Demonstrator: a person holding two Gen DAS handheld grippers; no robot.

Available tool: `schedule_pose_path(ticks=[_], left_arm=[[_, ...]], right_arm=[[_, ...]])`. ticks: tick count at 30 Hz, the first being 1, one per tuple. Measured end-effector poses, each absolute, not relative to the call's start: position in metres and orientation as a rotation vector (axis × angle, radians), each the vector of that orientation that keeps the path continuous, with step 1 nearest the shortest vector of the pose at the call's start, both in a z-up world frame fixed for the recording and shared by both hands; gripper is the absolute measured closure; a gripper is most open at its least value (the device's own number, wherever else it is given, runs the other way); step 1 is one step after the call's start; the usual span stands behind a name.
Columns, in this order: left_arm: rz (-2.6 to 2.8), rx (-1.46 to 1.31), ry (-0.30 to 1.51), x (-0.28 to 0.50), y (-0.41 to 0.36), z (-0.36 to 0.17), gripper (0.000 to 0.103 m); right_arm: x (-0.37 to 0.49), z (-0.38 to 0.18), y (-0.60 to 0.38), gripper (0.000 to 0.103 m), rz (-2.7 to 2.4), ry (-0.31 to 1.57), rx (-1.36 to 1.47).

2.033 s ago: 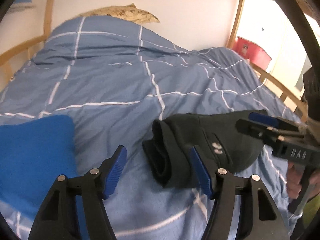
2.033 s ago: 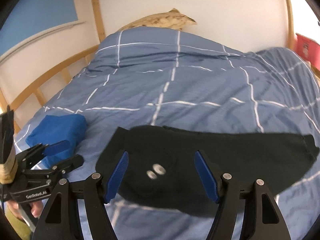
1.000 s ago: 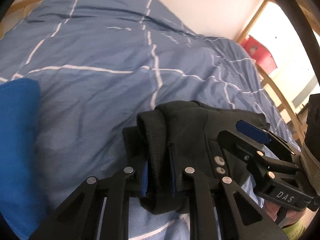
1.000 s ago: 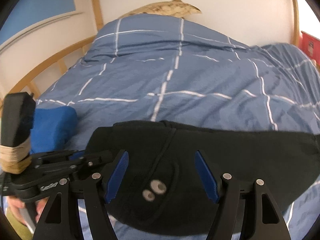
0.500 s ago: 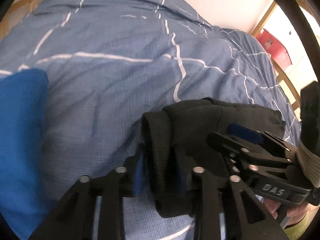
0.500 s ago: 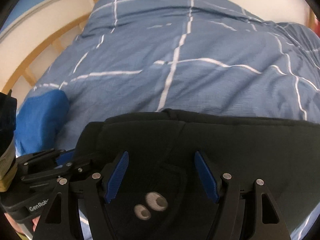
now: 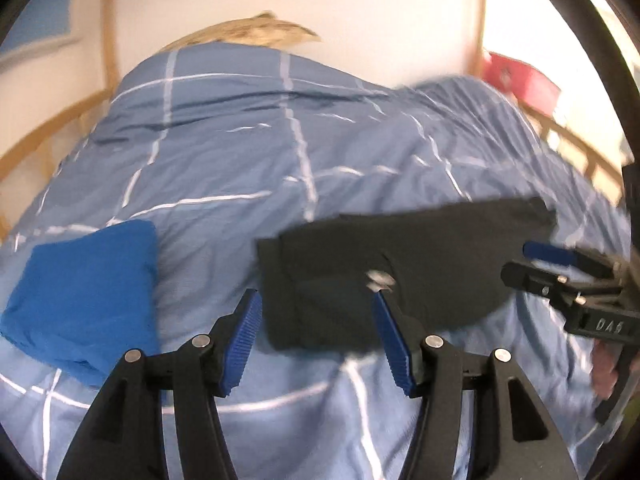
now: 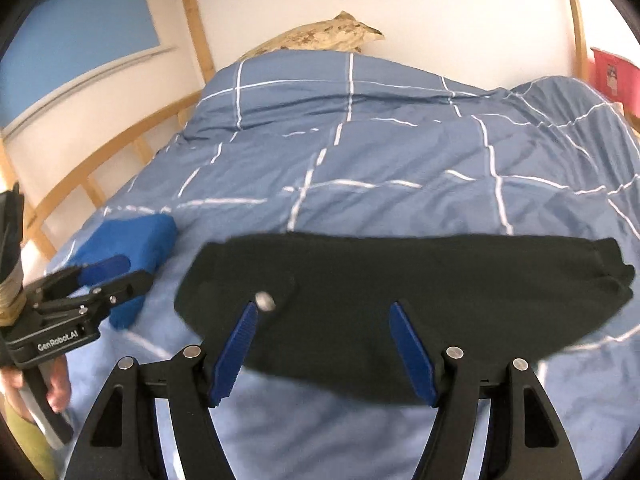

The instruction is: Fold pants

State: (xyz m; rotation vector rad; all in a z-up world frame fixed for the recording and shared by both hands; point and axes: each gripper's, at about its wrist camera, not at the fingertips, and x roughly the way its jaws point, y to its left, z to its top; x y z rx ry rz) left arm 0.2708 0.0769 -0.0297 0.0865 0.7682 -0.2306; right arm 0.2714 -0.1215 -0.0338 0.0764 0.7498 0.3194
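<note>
The black pants point(image 7: 400, 264) lie folded into a long flat strip across the blue checked duvet point(image 7: 280, 160), with metal snaps near the waist end. They also show in the right wrist view point(image 8: 400, 292). My left gripper point(image 7: 320, 336) is open and empty, just short of the pants' left end. My right gripper point(image 8: 324, 352) is open and empty, its fingers over the near edge of the pants. Each gripper shows in the other's view: the right one point(image 7: 560, 268) at the far right, the left one point(image 8: 96, 280) at the far left.
A folded bright blue garment point(image 7: 84, 292) lies on the duvet left of the pants, also in the right wrist view point(image 8: 128, 240). A wooden bed frame point(image 8: 120, 160) runs along the left. A patterned pillow point(image 8: 320, 36) sits by the wall. A red bin point(image 7: 520, 80) stands far right.
My left gripper had closed on the pants' bunched left end; now it is open and drawn back. The pants lie flatter. My right gripper stayed open and also pulled back.
</note>
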Motion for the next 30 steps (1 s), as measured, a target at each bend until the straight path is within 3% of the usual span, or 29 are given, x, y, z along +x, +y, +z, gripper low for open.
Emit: schedule_pose_path(ticks=[7, 19, 30], left_arm=[[-0.215, 0.269, 0.866, 0.273, 0.037, -0.073, 0.046], [-0.151, 0.216, 0.898, 0.321, 0.044, -0.081, 0.044], [-0.100, 0.181, 0.928, 0.376, 0.046, -0.077, 0.043]], right_arm=[[0.248, -0.074, -0.157, 0.034, 0.345, 0.839, 0.025], [0.276, -0.125, -0.160, 0.034, 0.408, 0.989, -0.014], [0.303, -0.097, -0.153, 0.034, 0.455, 0.828, -0.085]])
